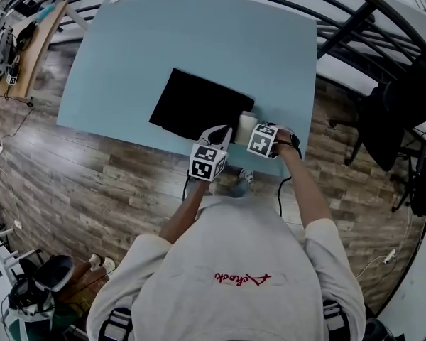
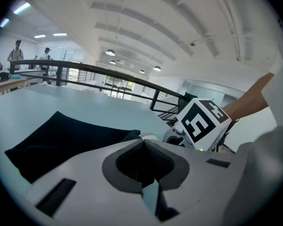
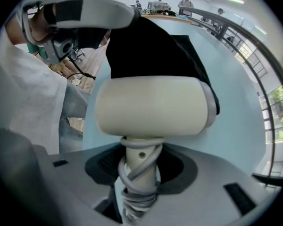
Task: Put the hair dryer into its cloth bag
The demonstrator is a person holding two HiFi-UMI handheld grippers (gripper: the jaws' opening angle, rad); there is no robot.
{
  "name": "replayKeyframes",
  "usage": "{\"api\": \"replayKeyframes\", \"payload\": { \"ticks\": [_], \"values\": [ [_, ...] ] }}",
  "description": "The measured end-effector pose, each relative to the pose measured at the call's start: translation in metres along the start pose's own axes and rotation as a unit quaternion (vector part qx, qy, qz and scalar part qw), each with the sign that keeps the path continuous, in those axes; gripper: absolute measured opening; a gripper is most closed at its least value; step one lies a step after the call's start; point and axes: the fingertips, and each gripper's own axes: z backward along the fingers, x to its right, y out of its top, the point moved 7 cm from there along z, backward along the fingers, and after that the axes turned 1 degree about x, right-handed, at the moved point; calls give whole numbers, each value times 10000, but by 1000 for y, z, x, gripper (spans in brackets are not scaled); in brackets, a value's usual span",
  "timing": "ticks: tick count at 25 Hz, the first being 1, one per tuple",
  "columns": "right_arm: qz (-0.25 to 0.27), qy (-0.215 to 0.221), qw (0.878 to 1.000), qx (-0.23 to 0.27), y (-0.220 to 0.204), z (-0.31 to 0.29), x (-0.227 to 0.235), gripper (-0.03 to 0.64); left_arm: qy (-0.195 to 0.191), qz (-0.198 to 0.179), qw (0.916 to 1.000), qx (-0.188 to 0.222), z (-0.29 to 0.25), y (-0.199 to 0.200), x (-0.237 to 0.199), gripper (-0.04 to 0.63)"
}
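The black cloth bag (image 1: pixel 199 105) lies flat on the light blue table (image 1: pixel 163 41). My left gripper (image 1: pixel 224 135) is shut on the bag's near right edge (image 2: pixel 127 135), and the cloth rises to its fingertips (image 3: pixel 132 13). The cream hair dryer (image 3: pixel 151 107) has its grey cord wound round its handle (image 3: pixel 139 166). My right gripper (image 3: pixel 141 159) points down and is shut on that handle. It holds the dryer (image 1: pixel 246 125) upright just right of the bag's lifted edge. The right gripper's marker cube (image 2: pixel 203 121) is close beside the left gripper (image 2: pixel 141 140).
Both grippers work at the table's near edge (image 1: pixel 270 151), with wood floor (image 1: pixel 92 183) below it. A black railing (image 1: pixel 355 27) curves behind the table and dark chairs (image 1: pixel 390 126) stand at the right. A bench with gear (image 1: pixel 14 48) is at the far left.
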Motion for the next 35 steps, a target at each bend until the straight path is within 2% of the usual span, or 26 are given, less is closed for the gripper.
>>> {"api": "replayKeyframes", "payload": {
  "ticks": [15,26,35],
  "values": [
    [-66,91,9996,241,19,8,8,201,-274,-29,9996,-92,2,-6,10,14],
    [233,144,9994,230,50,4,12,202,-398,-50,9992,-52,5,-2,14,14],
    [281,132,9992,257,71,0,21,204,-301,70,9995,20,14,0,2,14]
  ]
}}
